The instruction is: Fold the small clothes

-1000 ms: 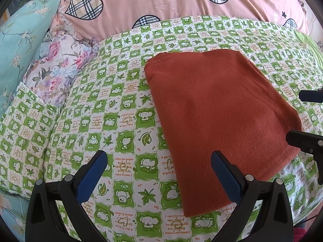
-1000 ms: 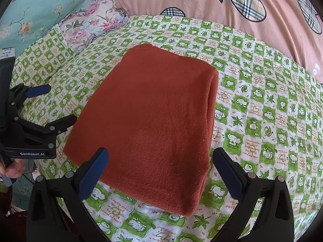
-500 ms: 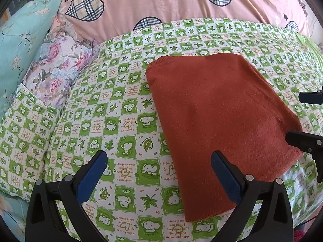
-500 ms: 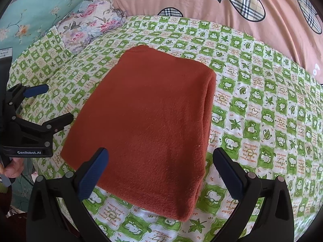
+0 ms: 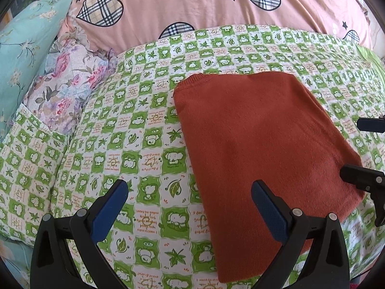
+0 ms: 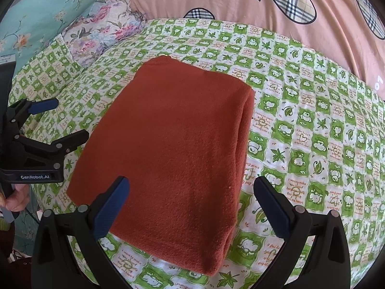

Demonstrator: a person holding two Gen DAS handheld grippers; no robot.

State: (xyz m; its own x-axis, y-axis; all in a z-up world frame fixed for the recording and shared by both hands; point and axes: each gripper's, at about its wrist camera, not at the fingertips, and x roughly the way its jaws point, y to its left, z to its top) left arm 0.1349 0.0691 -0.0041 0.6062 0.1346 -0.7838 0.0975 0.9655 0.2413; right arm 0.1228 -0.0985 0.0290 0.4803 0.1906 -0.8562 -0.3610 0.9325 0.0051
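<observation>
Folded rust-red garment lies flat on green-checked bed sheet. Left gripper and right gripper: jaws apart, holding nothing.

Matt, fuzzy knit sweater

Left gripper and right gripper were both held with fingers spread wide, gripping nothing. A hand clasped the left gripper's handle at the right view's left edge.
</observation>
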